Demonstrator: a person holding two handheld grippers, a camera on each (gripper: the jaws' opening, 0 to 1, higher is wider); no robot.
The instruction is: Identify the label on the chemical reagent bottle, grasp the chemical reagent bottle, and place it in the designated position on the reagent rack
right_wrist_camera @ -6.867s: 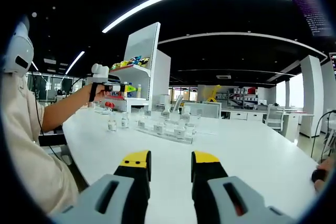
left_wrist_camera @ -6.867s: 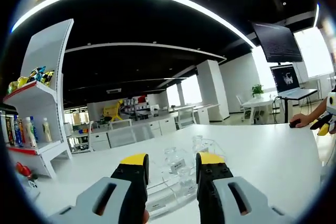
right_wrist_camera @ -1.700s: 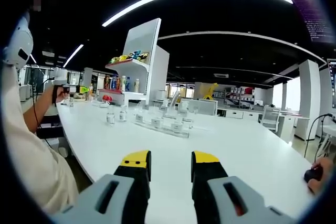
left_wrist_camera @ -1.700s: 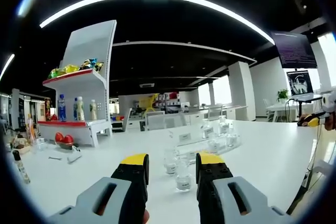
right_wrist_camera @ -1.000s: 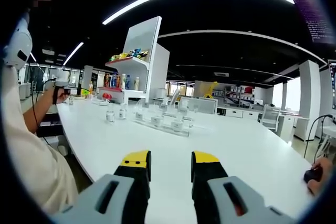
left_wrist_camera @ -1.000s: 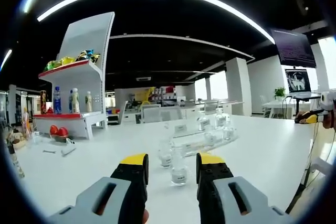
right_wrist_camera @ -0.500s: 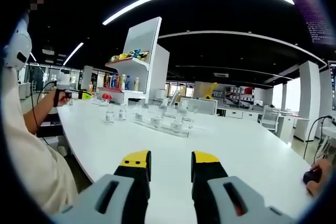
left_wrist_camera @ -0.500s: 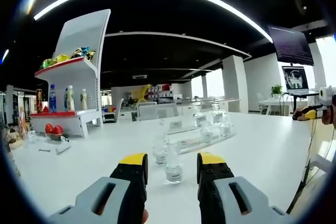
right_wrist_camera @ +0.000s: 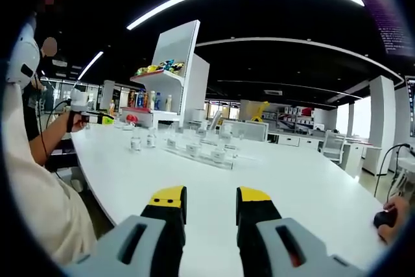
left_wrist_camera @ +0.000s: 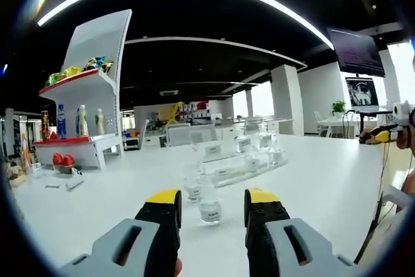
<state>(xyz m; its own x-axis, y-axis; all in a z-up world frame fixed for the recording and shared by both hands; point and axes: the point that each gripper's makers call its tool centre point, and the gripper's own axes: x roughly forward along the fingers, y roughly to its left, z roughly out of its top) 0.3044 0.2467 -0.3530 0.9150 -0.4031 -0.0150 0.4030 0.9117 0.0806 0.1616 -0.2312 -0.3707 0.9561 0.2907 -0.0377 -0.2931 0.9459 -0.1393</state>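
The left gripper (left_wrist_camera: 211, 200) has come closer to the nearest reagent bottle (left_wrist_camera: 209, 205), which now stands between its released jaws, untouched. The white table (left_wrist_camera: 324, 180) carries everything. At 12 o'clock from this bottle lies the clear reagent rack (left_wrist_camera: 241, 160) holding more bottles. At 10 o'clock stands a white shelf unit (left_wrist_camera: 84, 121). The right gripper (right_wrist_camera: 204, 199) hovers released over the table, holding nothing.

My left gripper (left_wrist_camera: 211, 207) had its jaws apart over the white table (left_wrist_camera: 311, 180), a small clear bottle (left_wrist_camera: 209, 207) standing between them untouched, another bottle (left_wrist_camera: 192, 186) just behind, the reagent rack (left_wrist_camera: 241, 163) beyond.
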